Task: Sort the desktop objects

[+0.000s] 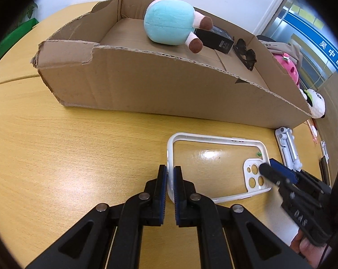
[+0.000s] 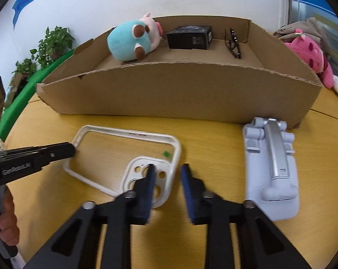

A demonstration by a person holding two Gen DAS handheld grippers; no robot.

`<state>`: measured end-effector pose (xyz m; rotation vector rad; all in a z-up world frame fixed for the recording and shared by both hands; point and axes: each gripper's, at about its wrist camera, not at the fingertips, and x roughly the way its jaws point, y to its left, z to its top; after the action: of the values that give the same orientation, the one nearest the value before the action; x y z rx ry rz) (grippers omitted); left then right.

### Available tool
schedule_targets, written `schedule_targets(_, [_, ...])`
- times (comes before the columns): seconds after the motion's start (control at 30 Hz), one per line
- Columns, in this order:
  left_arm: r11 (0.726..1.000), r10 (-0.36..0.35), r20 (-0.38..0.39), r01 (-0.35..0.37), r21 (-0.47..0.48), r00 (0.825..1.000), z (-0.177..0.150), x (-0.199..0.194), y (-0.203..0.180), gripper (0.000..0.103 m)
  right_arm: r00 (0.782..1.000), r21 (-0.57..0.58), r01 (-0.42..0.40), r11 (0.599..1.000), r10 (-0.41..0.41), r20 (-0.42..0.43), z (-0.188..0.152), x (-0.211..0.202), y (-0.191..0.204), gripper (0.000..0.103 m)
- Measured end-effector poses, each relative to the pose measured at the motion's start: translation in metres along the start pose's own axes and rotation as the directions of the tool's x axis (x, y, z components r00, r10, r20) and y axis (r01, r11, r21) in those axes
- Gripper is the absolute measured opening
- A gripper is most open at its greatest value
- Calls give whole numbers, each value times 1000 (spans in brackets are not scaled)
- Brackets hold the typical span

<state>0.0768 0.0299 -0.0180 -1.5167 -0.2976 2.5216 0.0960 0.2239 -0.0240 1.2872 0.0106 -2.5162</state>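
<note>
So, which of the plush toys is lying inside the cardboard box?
The turquoise plush toy with brown feet lies inside the cardboard box; the pink plush toy lies outside, beyond the box's right end.

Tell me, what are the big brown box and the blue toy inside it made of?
The big brown box looks like matte corrugated cardboard: its torn top edge shows wavy ridges. The blue toy looks like soft plush fabric, since its surface is fuzzy and it seems stuffed round. What fills it cannot be seen.
</note>
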Motion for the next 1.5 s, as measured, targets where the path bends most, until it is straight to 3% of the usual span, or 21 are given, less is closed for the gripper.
schedule_targets(0.17, [1000, 8, 6, -8, 28, 1000, 0, -6, -7, 5, 1000, 11, -15, 1000, 15, 4, -2, -4, -4, 12])
schedule_targets(0.37, [999, -10, 114, 5, 48, 993, 8, -55, -18, 5, 988, 2, -39, 999, 38, 151, 6, -51, 1, 11])
schedule_targets(0.63, [994, -22, 325, -13, 106, 946, 61, -134, -31, 5, 927, -73, -71, 995, 92, 363, 76, -119, 20, 11])
schedule_targets(0.83, [995, 0, 403, -42, 94, 915, 93, -163, -25, 5, 898, -95, -125, 988, 153, 412, 120, -123, 34, 11])
schedule_targets(0.97, [995, 37, 388, -70, 72, 921, 116, -156, -9, 5, 903, -81, -177, 981, 195, 382, 142, -102, 43, 11])
schedule_targets(1.13, [996, 75, 303, -89, 30, 950, 143, -123, 22, 5, 923, -36, -234, 972, 234, 307, 164, -54, 53, 11])
schedule_targets(1.27, [995, 89, 235, -96, 21, 968, 151, -94, 39, 4, 935, -15, -238, 971, 233, 268, 168, -27, 53, 11])
schedule_targets(1.5, [985, 164, 95, -168, 42, 982, 157, -35, 54, 4, 971, 54, -224, 973, 217, 104, 166, 41, 48, 11])
